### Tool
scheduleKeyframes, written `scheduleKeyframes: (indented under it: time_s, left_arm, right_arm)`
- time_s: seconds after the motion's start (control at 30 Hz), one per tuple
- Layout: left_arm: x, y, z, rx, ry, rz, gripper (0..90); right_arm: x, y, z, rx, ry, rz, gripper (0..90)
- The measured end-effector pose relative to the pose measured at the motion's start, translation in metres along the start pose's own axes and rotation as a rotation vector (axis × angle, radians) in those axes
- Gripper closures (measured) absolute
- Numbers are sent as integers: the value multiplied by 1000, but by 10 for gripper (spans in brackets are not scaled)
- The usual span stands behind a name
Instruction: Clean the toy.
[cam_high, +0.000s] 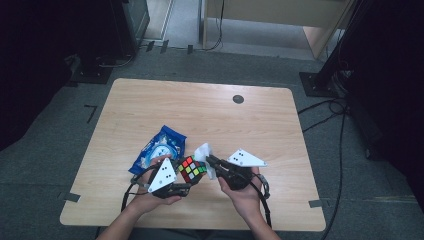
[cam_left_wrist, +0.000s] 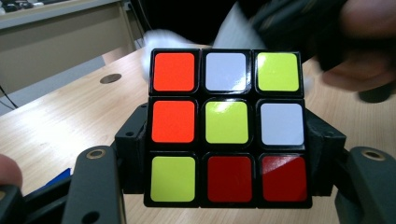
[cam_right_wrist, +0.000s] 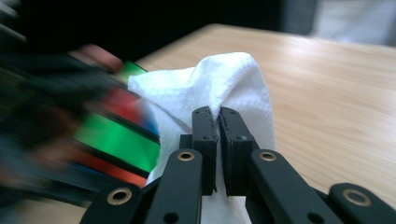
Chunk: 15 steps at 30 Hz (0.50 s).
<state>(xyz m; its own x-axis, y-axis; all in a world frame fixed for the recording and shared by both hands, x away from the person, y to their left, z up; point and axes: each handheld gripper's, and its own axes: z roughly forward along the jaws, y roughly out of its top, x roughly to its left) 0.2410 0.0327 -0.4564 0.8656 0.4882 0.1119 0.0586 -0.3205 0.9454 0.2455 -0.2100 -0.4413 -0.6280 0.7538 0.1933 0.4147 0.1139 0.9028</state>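
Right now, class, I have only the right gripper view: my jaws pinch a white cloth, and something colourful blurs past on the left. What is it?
Observer: A puzzle cube, right beside your cloth. The left gripper clamps it by two opposite sides.
Operator: Which colours face that gripper's camera?
Observer: Top row orange, white, yellow. Middle row orange, yellow, white. Bottom row yellow, red, red.
Operator: Is anything else lying on the table?
Observer: In the high view, a blue packet lies flat on the table, just beyond the left hand.
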Motion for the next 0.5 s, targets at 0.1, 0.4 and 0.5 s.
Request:
scheduleKeyframes:
  time_s: [0.1, 0.4, 0.5]
  left_arm:
    - [2, 0, -1, -5, 4, -5, 341]
    - [4, -2, 1, 8, 36, -16, 340]
    - [4, -3, 2, 12, 48, -15, 340]
  right_arm:
    - [-23, -12, 8, 79, -127, 1, 863]
    - [-37, -3, -10, -10, -95, 135, 553]
    - [-17, 8, -13, -54, 44, 204, 385]
